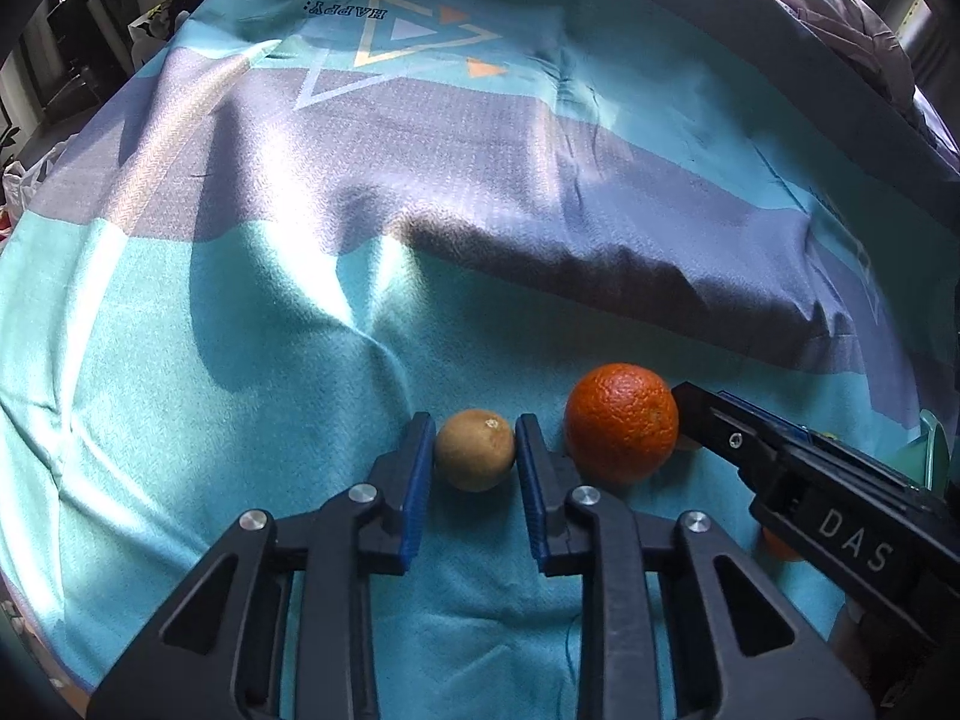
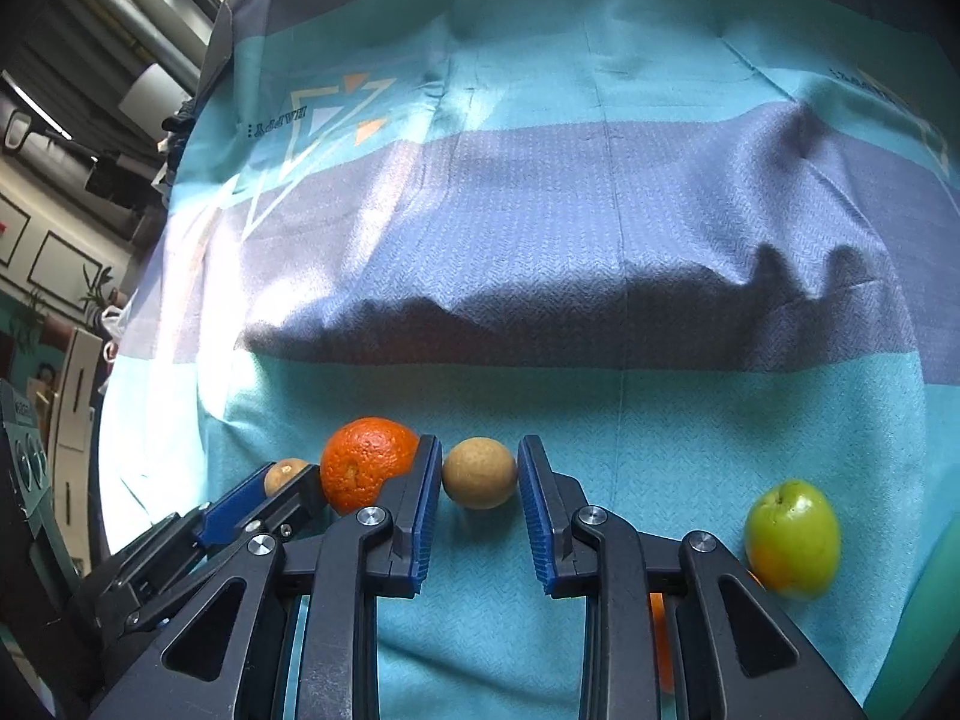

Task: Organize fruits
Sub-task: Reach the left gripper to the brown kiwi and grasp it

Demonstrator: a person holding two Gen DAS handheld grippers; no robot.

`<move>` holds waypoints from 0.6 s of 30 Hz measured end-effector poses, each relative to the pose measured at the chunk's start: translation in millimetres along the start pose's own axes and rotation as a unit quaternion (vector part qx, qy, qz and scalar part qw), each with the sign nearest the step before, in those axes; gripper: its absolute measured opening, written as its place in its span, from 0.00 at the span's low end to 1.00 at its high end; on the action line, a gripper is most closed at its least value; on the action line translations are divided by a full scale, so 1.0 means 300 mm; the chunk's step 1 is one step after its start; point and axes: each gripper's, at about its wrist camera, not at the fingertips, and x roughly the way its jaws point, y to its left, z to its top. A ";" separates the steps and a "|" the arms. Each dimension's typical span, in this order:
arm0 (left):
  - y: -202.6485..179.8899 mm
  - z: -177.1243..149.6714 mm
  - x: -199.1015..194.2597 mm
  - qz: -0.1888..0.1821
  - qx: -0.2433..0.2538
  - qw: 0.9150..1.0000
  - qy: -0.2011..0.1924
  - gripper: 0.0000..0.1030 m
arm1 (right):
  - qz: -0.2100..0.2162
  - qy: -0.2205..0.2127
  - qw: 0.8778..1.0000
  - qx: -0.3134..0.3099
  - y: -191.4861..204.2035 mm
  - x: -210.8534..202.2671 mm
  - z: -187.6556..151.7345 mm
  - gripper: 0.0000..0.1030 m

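A: Jaws first: the left gripper has its blue pads right up against a small brown fruit, one on each side, apparently closed on it as it sits on the cloth

B: And the right gripper?

A: Its jaws stand apart around a second brown fruit, a sliver of gap on the left, a wider one on the right, so nothing is held

B: What lies just beyond the fingers?

A: An orange sits on the cloth between the two grippers, just right of the left one; in the right wrist view it sits behind that gripper's left finger

B: Farther out?

A: A green apple with a yellowish patch rests to the right of the right gripper, apart from it. All the fruit lies on the teal part of the cloth, near the front edge, with a grey band farther back and a triangle print beyond
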 end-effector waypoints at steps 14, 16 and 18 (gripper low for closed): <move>-0.021 -0.016 -0.059 -0.006 0.010 1.000 -0.024 0.26 | 0.001 0.001 1.000 -0.002 -0.001 0.005 -0.014 0.28; -0.030 -0.020 -0.084 -0.012 0.013 0.999 -0.033 0.26 | -0.003 -0.008 1.000 -0.003 -0.001 -0.019 -0.021 0.28; -0.045 -0.027 -0.114 -0.012 0.020 0.999 -0.047 0.26 | -0.009 -0.022 1.000 -0.004 0.001 -0.047 -0.030 0.28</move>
